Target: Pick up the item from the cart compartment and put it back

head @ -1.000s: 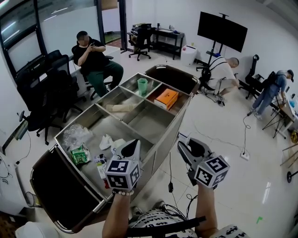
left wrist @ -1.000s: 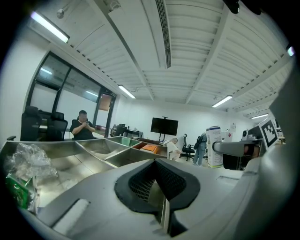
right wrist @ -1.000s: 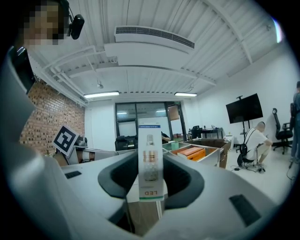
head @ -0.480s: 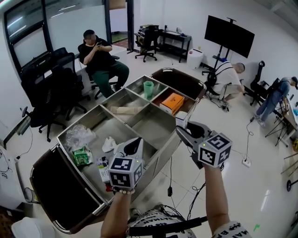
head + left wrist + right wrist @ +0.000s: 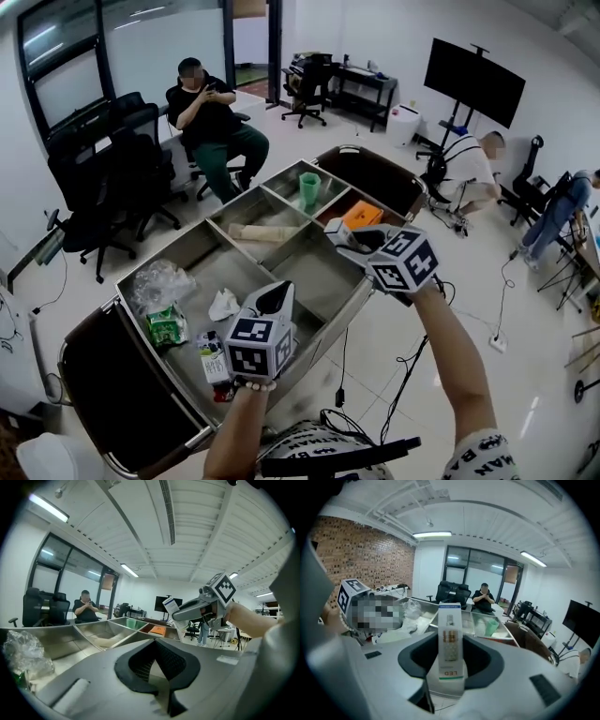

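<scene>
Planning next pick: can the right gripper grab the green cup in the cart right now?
Probably not: the right gripper has its fingers shut on the white LED box, leaving no room for the green cup, though nothing covers the cup itself.

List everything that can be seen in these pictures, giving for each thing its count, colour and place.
cart: one, steel, centre
cup: one, green, far compartment
flat box: one, orange, compartment beside the cup's
roll: one, beige, middle compartment
plastic bag: one, clear, near compartment
packet: one, green, beside the bag
chairs: several, black, left of cart
television: one, black, far wall
seated person: one, dark clothing, behind cart
LED box: one, white, in right gripper
left gripper: shut, empty, over near compartment
right gripper: shut on LED box, over cart's right side
</scene>
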Motion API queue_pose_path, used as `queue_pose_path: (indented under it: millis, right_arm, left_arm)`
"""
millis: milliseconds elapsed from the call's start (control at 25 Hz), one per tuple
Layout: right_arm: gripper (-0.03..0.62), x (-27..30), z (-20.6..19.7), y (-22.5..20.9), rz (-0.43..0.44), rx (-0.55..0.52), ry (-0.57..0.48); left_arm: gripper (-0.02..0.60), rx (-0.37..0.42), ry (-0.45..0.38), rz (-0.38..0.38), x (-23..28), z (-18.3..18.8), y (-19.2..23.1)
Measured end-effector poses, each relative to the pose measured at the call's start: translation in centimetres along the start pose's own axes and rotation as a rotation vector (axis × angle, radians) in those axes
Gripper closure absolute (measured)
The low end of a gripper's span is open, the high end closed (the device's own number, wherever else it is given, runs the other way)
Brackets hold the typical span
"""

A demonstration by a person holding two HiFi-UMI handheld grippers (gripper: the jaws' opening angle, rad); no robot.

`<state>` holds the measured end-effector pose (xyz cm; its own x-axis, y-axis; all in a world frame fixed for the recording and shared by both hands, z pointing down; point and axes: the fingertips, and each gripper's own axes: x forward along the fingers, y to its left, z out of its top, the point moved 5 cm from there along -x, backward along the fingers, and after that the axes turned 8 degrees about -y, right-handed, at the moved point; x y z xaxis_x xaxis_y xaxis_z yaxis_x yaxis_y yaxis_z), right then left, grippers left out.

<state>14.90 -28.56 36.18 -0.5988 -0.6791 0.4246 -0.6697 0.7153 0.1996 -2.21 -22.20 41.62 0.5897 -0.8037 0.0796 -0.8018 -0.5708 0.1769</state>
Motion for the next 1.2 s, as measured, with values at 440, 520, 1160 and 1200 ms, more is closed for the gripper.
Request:
queue_pose_path:
  millis: [440,520,1160,1200]
  right_arm:
    - [0.422,7.4,-5.2,-0.2,0.186,-0.134,0.36]
    - [0.422,8.2,-6.7,0.0,0.227,-0.139,0.416]
    - [0.421,13.1,-12.0,2.8,0.411,-0.303,0.696]
    - [0.421,13.4,-12.2,2.6,0.408,-0.309,0.705]
  left_arm:
    - [0.577,-0.062,0.13,0.025,1.8,-2.6,1.1]
    - [0.577,-0.06,0.148,0.025,2.1,-2.8,1.2]
    - [0.577,-0.09,0.195,0.05,2.4,-3.8,1.8]
    - [0.577,-0.089,0.194,0.051,2.4,-3.9,1.8]
